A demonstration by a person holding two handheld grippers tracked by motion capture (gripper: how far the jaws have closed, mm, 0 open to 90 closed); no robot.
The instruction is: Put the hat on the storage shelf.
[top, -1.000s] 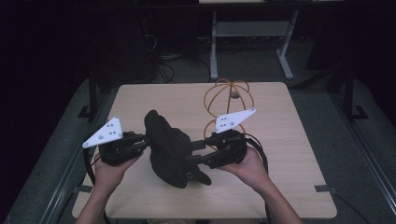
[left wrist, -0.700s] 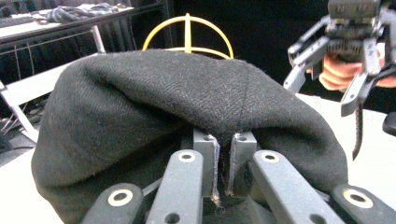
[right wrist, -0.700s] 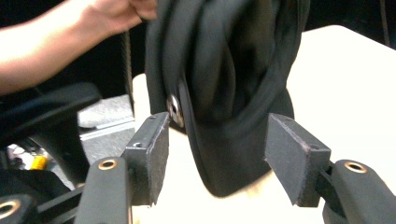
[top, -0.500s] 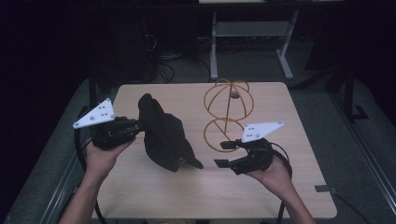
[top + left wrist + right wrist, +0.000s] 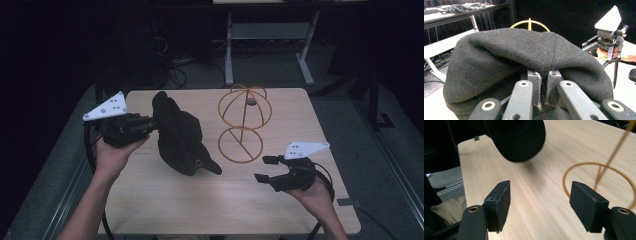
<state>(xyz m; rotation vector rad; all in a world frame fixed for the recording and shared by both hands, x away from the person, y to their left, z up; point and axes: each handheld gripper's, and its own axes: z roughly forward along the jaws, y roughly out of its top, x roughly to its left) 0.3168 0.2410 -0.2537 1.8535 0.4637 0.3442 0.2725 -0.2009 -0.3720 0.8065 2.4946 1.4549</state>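
High view: left gripper [image 5: 150, 125] is clamped on the back edge of the cap [image 5: 180, 135], holding it up off the table [image 5: 210, 205] with the brim hanging low toward the near side. A gold wire stand [image 5: 242, 122] sits just right of the cap, not touching. Right gripper [image 5: 264, 168] hovers near the table's right front, jaws spread, nothing in them. My guess: one-handed carry so the cap can go over the stand's dome.

Left gripper view: jaws nearly together, pinching a fold of cap fabric; the crown bulges out beyond them.

Right gripper view: jaws wide apart over bare table, cap up and to the left, well clear; stand's base ring beside the right jaw.
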